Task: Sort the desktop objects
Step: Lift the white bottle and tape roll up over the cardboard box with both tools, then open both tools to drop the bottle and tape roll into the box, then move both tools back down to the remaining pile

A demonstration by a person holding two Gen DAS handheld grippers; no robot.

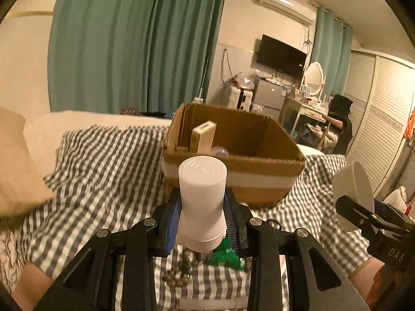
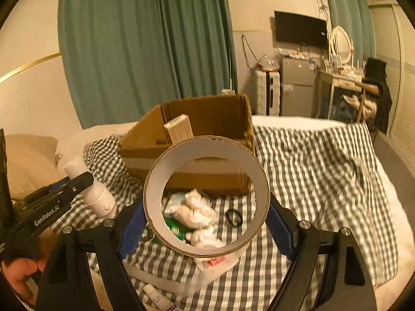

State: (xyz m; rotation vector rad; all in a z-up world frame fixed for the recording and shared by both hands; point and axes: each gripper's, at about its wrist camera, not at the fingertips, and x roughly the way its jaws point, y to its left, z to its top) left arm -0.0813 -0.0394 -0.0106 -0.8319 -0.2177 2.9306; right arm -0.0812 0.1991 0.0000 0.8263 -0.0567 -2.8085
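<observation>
1. left gripper [image 1: 202, 223] is clamping a white bottle [image 1: 202, 202] upright, likely for dropping into the cardboard box [image 1: 233, 178] just ahead.
2. right gripper [image 2: 206, 223] is squeezing a tape roll [image 2: 206, 194] by its sides, facing the same box.

Between the left gripper's [image 1: 202, 223] jaws stands a bottle [image 1: 202, 202], and a cardboard box [image 1: 233, 178] lies beyond it on the checked cloth [image 1: 103, 171], with a small carton [image 1: 203, 137] upright inside. Below those jaws lie beads [image 1: 179, 274]. The right gripper's [image 2: 206, 220] jaws hold a tape roll [image 2: 155, 197] between them, with the box behind it and a hair tie [image 2: 234, 217] and crumpled tissue [image 2: 197, 210] beneath.
</observation>
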